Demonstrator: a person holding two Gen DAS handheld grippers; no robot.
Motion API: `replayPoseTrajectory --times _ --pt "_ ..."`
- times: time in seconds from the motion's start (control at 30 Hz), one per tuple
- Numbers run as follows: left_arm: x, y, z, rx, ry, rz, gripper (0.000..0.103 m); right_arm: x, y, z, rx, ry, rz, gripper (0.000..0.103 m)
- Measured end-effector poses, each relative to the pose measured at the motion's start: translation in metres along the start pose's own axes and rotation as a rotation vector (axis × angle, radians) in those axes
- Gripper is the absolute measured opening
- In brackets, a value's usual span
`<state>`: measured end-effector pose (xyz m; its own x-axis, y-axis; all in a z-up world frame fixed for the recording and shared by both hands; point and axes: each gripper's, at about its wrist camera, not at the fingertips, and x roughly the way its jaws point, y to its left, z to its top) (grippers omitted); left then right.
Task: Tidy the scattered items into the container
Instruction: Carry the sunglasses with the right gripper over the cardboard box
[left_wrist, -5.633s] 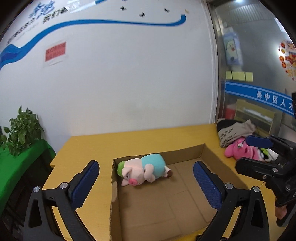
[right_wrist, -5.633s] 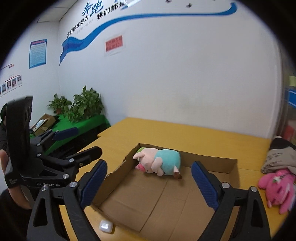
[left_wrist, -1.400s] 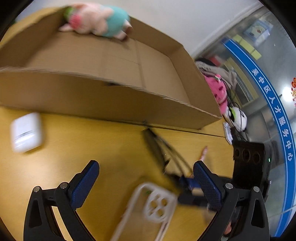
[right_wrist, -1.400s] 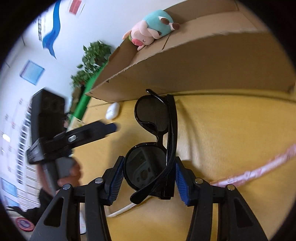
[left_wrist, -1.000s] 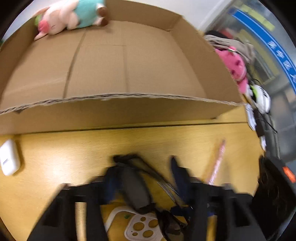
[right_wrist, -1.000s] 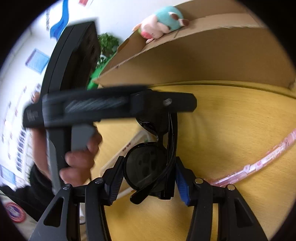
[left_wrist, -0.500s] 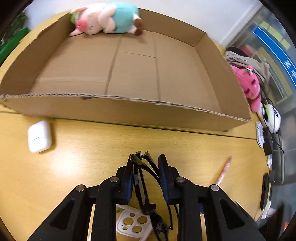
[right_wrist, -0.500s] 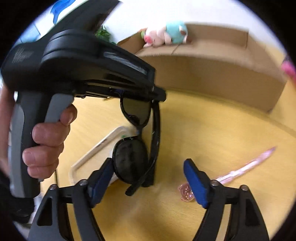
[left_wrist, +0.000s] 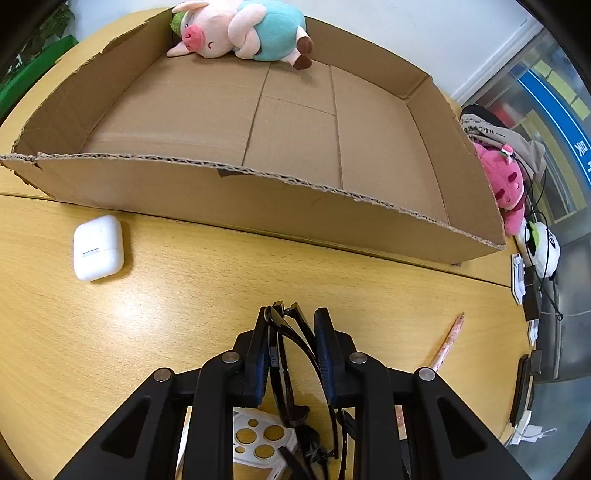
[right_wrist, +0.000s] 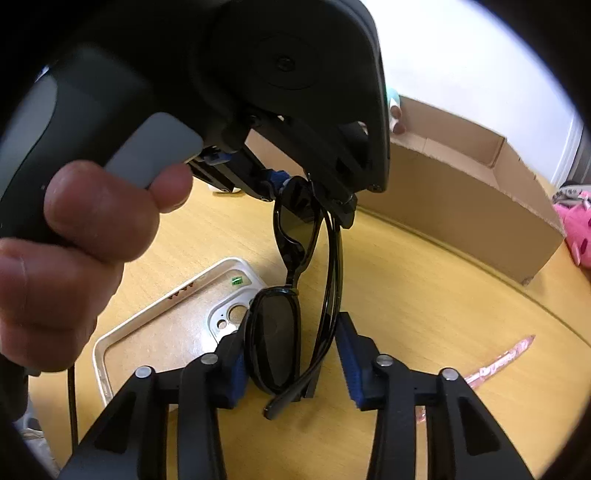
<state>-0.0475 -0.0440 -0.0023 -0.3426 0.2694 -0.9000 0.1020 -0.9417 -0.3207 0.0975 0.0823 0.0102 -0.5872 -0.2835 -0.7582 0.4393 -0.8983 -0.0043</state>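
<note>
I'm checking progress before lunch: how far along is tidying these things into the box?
Done: only the plush pig lies in the cardboard box. In hand: the sunglasses, clamped by the left hand-held gripper; the right hand-held gripper flanks them, grip unclear. Remaining: earbud case, pink pen, phone case on the table.

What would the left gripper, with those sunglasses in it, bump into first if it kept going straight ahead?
Probably the near wall of the cardboard box. The left gripper, shut on the sunglasses, points at it across bare table; depth is uncertain.
</note>
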Motion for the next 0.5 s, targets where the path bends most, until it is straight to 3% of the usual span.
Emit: replayPoseTrajectory --times 0.3,0.5 --pt "-0.027 -0.016 0.018 0.034 -0.043 -0.022 0.024 -0.007 -0.005 0.021 0.011 -0.036 -0.036 0.030" --pt "-0.061 -0.051 0.057 0.138 -0.106 -0.017 0.025 -0.025 -0.027 0.068 0.071 -0.102 -0.026 0.029"
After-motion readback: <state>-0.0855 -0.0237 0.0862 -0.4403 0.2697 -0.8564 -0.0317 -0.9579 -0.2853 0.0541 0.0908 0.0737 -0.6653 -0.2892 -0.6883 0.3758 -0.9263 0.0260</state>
